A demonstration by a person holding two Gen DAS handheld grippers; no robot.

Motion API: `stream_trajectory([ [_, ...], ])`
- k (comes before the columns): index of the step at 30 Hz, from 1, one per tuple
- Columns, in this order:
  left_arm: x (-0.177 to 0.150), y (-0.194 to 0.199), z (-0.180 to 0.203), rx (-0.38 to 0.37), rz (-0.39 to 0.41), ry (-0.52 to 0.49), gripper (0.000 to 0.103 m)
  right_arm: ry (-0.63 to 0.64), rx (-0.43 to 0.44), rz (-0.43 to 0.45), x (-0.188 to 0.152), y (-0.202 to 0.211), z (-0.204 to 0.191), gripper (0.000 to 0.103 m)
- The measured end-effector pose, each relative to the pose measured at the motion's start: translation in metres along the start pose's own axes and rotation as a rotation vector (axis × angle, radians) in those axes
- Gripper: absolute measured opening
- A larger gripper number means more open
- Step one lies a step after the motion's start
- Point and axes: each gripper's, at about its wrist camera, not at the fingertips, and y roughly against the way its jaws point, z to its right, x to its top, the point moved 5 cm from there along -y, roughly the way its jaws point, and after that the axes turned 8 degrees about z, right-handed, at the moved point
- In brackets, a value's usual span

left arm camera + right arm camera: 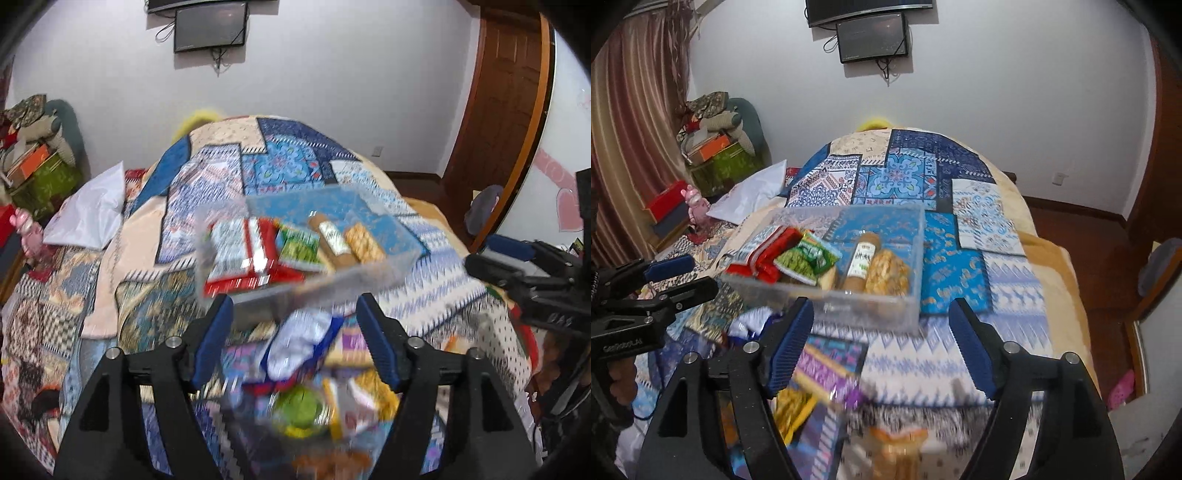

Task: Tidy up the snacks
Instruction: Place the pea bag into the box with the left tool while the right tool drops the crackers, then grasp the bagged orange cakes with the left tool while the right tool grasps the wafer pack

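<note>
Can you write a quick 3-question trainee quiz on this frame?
1. True or false: the clear bin is empty.
2. Which lies at the bin's left end? A) red-and-white packet B) brown tube C) a banana
3. Fill in: the right gripper is ____, with nothing between its pads, as is the left gripper.

Key: 1 false; 2 A; 3 open
</note>
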Motion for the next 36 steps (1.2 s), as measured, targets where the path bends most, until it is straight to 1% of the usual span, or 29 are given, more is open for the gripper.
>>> stream_trajectory([
  [5,-0.036,0.016,-0.010,0.013,-0.057,0.036,0.071,-0.001,-0.026,-0.014,-0.026,0.024,-0.001,0.077],
  [12,-0.078,0.034,-0.005,0.033,-0.107,0.047,0.071,-0.021,-0.053,-0.074,-0.073,0.041,0.003,0.080],
  [14,-0.086,0.037,-0.001,0.028,-0.114,0.054,0.073,-0.033,-0.058,-0.100,-0.086,0.041,0.005,0.080],
  [16,-0.094,0.041,0.005,0.022,-0.111,0.060,0.083,-0.044,-0.059,-0.123,-0.097,0.041,0.006,0.080],
  [17,-0.099,0.042,0.010,0.018,-0.109,0.057,0.084,-0.048,-0.060,-0.134,-0.102,0.040,0.007,0.080],
  [21,-0.112,0.040,0.024,0.006,-0.125,0.028,0.088,-0.052,-0.069,-0.179,-0.120,0.032,0.010,0.080],
  [25,-0.126,0.029,0.033,-0.004,-0.168,0.016,0.089,-0.050,-0.069,-0.206,-0.135,0.027,0.010,0.080],
  [29,-0.139,0.018,0.030,0.004,-0.214,0.035,0.089,-0.068,-0.050,-0.230,-0.145,0.021,0.012,0.079],
  [33,-0.149,0.010,0.026,0.005,-0.236,0.078,0.089,-0.067,-0.052,-0.232,-0.149,0.017,0.013,0.069],
  [34,-0.150,0.009,0.026,-0.002,-0.238,0.086,0.086,-0.063,-0.057,-0.231,-0.150,0.017,0.012,0.068],
  [35,-0.152,0.008,0.028,-0.010,-0.240,0.087,0.084,-0.051,-0.066,-0.227,-0.150,0.016,0.012,0.063],
  [36,-0.153,0.007,0.030,-0.013,-0.243,0.081,0.077,-0.041,-0.073,-0.226,-0.150,0.015,0.012,0.059],
])
